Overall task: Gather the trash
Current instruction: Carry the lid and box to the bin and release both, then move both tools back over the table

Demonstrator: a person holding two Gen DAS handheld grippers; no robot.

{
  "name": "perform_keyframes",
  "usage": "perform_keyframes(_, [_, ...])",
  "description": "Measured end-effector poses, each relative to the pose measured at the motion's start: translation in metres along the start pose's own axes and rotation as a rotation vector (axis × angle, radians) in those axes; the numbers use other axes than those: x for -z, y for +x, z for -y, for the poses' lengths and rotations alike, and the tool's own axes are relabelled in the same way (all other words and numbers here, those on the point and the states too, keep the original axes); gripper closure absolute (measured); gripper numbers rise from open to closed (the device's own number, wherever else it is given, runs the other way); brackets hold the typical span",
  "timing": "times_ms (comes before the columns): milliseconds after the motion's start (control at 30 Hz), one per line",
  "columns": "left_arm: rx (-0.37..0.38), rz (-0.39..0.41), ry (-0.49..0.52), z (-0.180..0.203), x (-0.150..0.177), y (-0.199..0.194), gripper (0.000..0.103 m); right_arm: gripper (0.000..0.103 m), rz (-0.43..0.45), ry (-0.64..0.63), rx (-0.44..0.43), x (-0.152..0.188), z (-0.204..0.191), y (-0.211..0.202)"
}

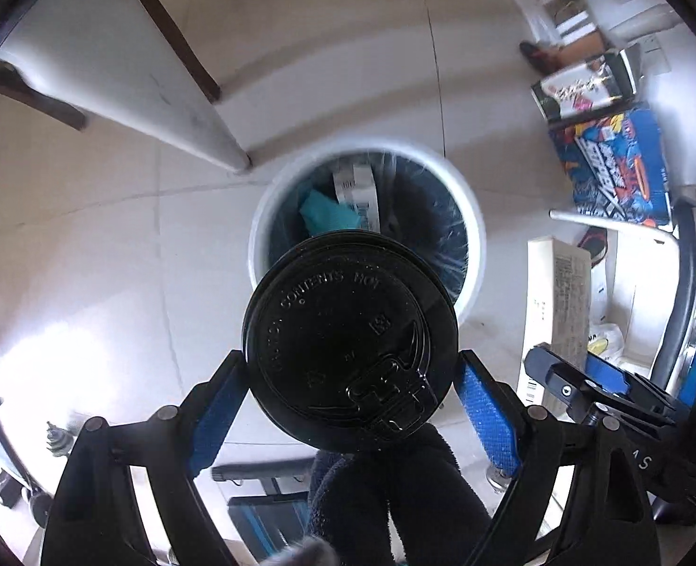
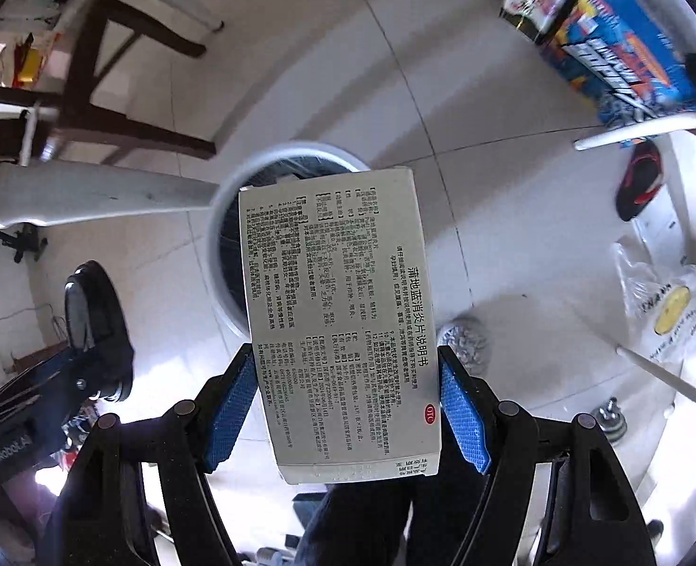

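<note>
Left gripper (image 1: 352, 401) clamped on round black plastic cup lid (image 1: 350, 344), right gripper (image 2: 345, 408) clamped on grey printed medicine box (image 2: 338, 325), both above white round bin (image 1: 475, 217)

Wooden chair (image 2: 112, 70), blue toy box (image 1: 617, 170) — red-black shoe (image 2: 640, 179).

This is a lived-in room of a home. A round white waste bin (image 1: 473, 217) with a dark liner stands on a pale tiled floor (image 1: 338, 70). Beyond the bin stand dark wooden chair legs (image 1: 178, 33) and the leg of a white table (image 1: 126, 94). To the right of the bin, colourful toy boxes (image 1: 617, 165) lean against a wall, with a shoe (image 2: 640, 181) and a printed plastic bag (image 2: 664, 306) lying near them.
</note>
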State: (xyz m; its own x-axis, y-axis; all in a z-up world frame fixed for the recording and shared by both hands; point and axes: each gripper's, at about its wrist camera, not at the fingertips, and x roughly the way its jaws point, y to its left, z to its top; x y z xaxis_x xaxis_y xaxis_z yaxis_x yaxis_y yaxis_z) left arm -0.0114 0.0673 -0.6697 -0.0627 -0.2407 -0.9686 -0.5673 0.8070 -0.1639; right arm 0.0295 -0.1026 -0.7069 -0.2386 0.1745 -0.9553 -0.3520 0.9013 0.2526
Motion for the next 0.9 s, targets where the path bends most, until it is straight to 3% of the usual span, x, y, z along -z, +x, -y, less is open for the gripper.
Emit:
perform_keyframes(200, [0.000,-0.028,0.003,-0.014,-0.006,0.022,0.010,0.027,-0.049,-0.001,-0.003,-0.020,0.003,0.063])
perform_keyframes(267, [-0.004,-0.021,-0.014,-0.023,-0.005,0.018,0.000,0.026,-0.059,-0.002,-0.014,-0.025,0.000,0.074])
perform_keyframes(333, [-0.014,-0.011,-0.024,-0.029,-0.004,0.016,0.000,0.025,-0.080,-0.012,-0.028,-0.027,-0.003,0.082])
perform_keyframes(400, [-0.043,0.004,-0.027,-0.035,-0.003,0.013,0.000,0.000,-0.088,-0.026,-0.022,-0.026,-0.003,0.085])
perform_keyframes(667, [-0.169,0.073,-0.025,-0.049,0.005,0.000,0.000,0.000,-0.059,-0.062,0.089,-0.023,-0.015,0.080])
perform_keyframes(900, [-0.184,0.073,-0.046,-0.051,0.019,-0.017,0.000,0.000,-0.042,-0.075,0.135,-0.015,-0.021,0.067])
